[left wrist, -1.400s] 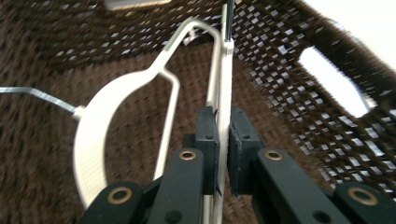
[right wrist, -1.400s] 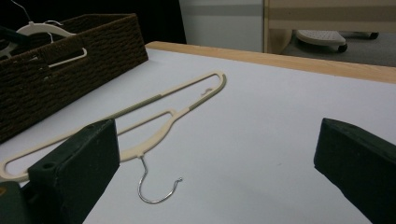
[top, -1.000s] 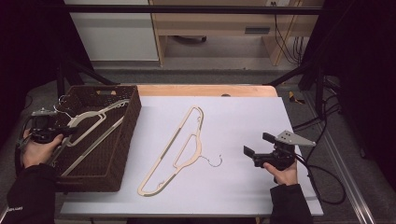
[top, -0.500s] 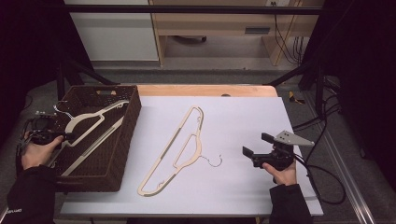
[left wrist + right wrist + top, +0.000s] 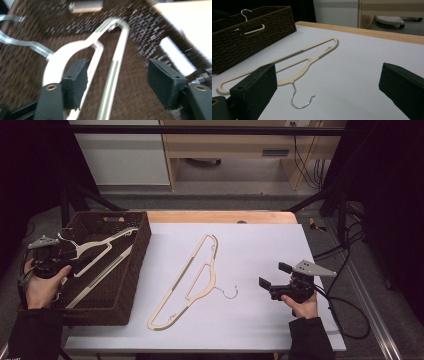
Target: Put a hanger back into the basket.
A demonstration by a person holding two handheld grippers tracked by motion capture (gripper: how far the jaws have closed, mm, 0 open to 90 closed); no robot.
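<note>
Cream hanger (image 5: 85,50) lies in the woven basket (image 5: 131,270) at the table's left edge, its bars between the left gripper's (image 5: 120,82) jaws, which have just been opening and hold nothing. The right gripper (image 5: 276,276) stands wide open, empty, near the table's right edge.

Basket (image 5: 131,270) at the table's (image 5: 260,330) left edge, one hanger (image 5: 95,251) in it, second hanger (image 5: 192,277) on the table mid-way, right of the basket, cabinet (image 5: 230,145) far behind

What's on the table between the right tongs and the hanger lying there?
Nothing. In the high view, bare white table separates the right tongs from the hanger.
</note>
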